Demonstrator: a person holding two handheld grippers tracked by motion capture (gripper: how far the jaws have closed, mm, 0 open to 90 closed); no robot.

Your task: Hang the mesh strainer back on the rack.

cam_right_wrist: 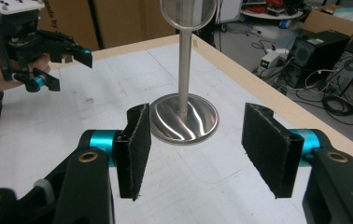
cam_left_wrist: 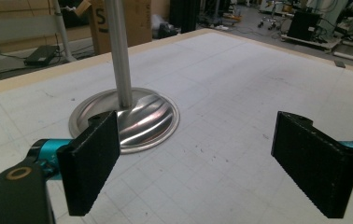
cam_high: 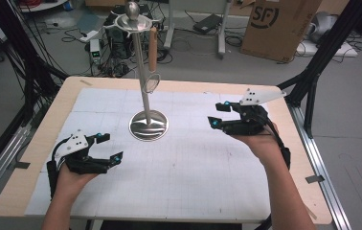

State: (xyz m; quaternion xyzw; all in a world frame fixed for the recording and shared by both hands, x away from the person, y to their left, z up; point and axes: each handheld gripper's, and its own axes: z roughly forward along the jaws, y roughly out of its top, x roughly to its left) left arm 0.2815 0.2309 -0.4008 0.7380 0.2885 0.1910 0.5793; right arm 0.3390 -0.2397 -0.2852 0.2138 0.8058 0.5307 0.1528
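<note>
Stand: I see a steel stand (cam_high: pixel 148 125) upright near the middle of the desk (cam_high: pixel 193 167), its round base flat on the white gridded mat (cam_high: pixel 203 187) and its thin pole rising to a dished top with a ball knob.
Hanging items: from the stand's top I see a brown-handled utensil (cam_high: pixel 153 45) hanging, ending in a round wire ring just beside the pole; I cannot tell exactly what tool it is.
Left claw: my left claw (cam_high: pixel 107 148) sits low over the mat at the near left, pointing toward the stand base. Its jaws stand wide apart with nothing between them; in the left gripper view the base (cam_left_wrist: pixel 124 119) lies just past the left pad (cam_left_wrist: pixel 90 168).
Right claw: my right claw (cam_high: pixel 220 115) is held to the right of the stand, clear of it, aimed at the base. Its jaws are parted and hold nothing; in the right gripper view the base (cam_right_wrist: pixel 184 119) shows between the two pads (cam_right_wrist: pixel 135 149).
Surroundings: a cardboard box (cam_high: pixel 279 26) and cables on the floor beyond the desk.
</note>
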